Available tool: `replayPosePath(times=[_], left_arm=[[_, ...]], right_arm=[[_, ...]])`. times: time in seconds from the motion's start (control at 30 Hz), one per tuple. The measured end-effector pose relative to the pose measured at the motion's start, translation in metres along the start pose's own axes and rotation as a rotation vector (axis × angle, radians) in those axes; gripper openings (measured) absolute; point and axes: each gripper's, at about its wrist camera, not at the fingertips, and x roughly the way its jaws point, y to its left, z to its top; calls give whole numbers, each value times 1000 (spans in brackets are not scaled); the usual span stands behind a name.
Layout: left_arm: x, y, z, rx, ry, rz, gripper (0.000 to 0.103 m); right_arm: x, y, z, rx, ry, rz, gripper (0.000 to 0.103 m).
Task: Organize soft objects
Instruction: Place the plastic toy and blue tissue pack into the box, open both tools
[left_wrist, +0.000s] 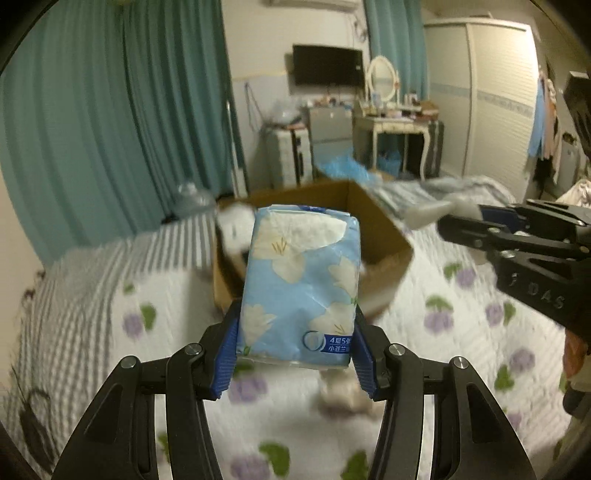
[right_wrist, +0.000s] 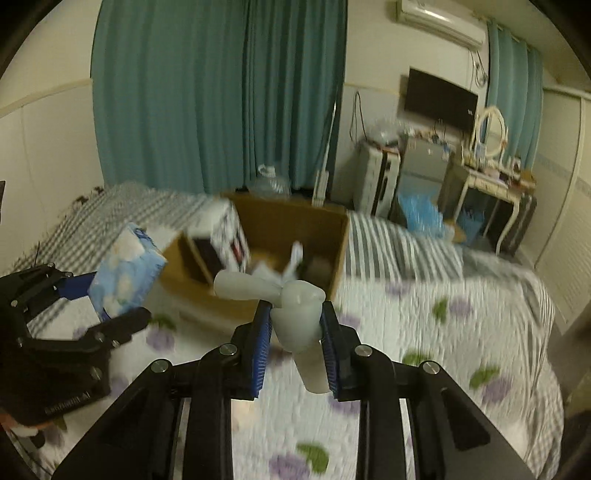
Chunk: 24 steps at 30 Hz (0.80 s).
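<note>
Blue-and-white floral tissue pack is pinched upright between the pads of the left gripper, held above the quilted bedspread just before an open cardboard box. Further right, a pale soft toy is clamped by the right gripper, near the box front.

Blue floral tissue pack upright, pale soft toy, open cardboard box
</note>
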Motion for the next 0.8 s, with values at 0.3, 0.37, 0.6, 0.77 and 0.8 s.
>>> replayPosePath(times=[0.3,0.37,0.6,0.77,0.8], left_arm=[[68,15,55,-18,-7,5,52],[86,15,58,-21,9,9,52],[133,10,52,-7,69,28,53],[123,5,52,19,48,59,55],[120,5,52,14,54,55,61]], right_arm=[[54,0,76,1,-45,20,25],[75,-2,85,19,-39,33,25],[142,-8,84,64,-4,35,27],[151,-17,79,104,-8,32,35],[148,-17,80,100,-10,26,41]])
